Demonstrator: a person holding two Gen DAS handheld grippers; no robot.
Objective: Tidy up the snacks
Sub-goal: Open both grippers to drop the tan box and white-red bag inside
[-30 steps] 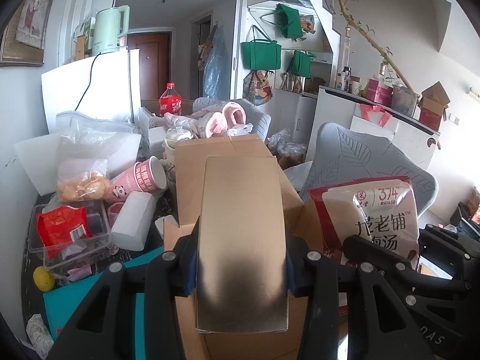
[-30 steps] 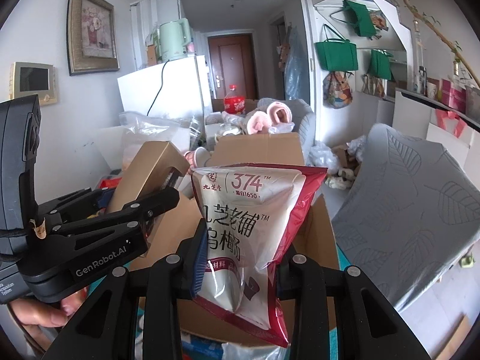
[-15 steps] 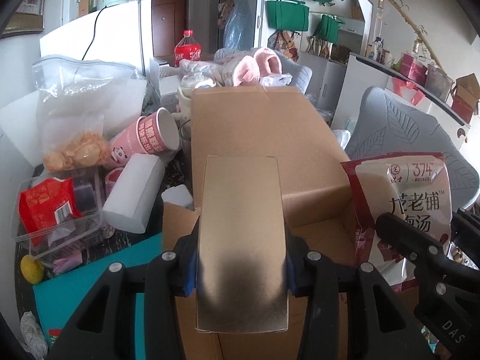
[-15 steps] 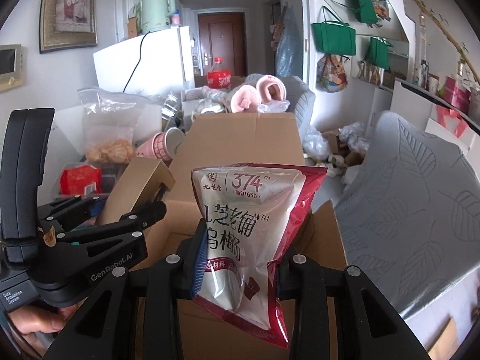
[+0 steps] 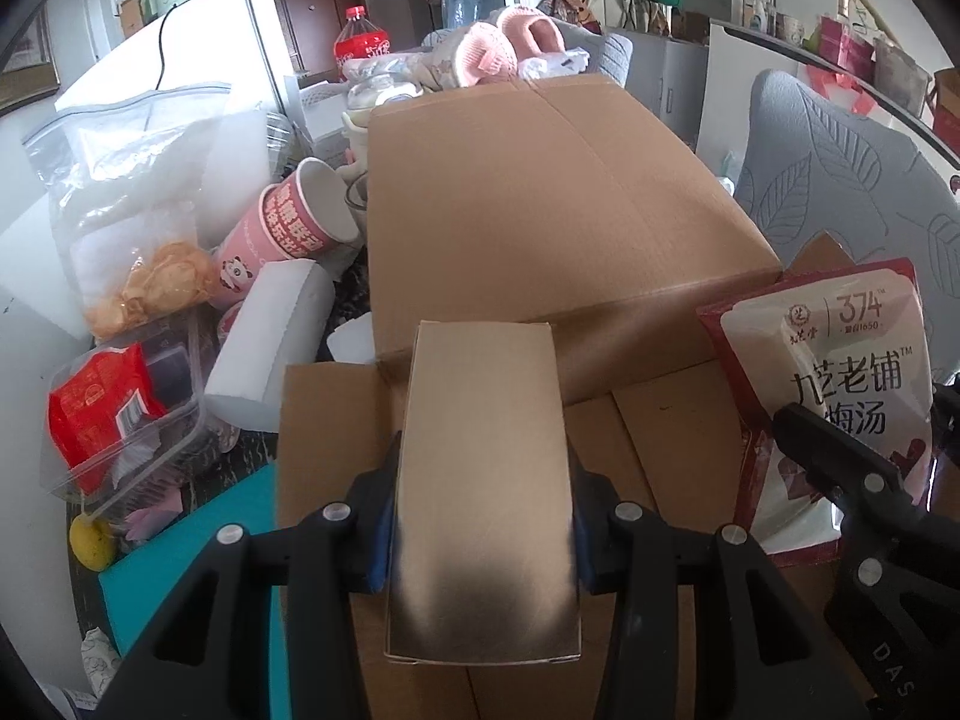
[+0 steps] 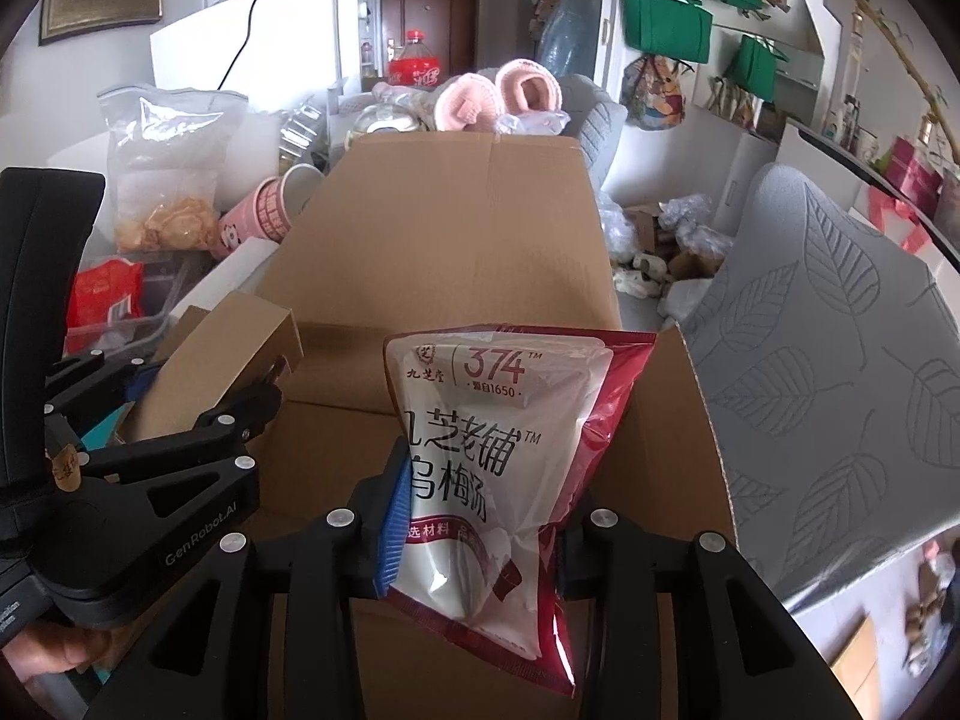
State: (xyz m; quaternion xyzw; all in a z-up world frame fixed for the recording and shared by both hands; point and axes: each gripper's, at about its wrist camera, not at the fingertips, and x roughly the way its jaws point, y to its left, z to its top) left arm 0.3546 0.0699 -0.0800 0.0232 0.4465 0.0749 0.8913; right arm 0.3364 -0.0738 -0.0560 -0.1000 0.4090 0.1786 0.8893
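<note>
We see the left gripper clamped on a small brown carton above the open cardboard box — the right gripper pinches a red-and-white snack pouch, also held over that box's opening, right of the carton.

Carton matt brown cardboard, faintly ribbed. Small box smooth card, slight sheen. Pouch glossy crinkled plastic. Grippers' fingers matt black plastic.
</note>
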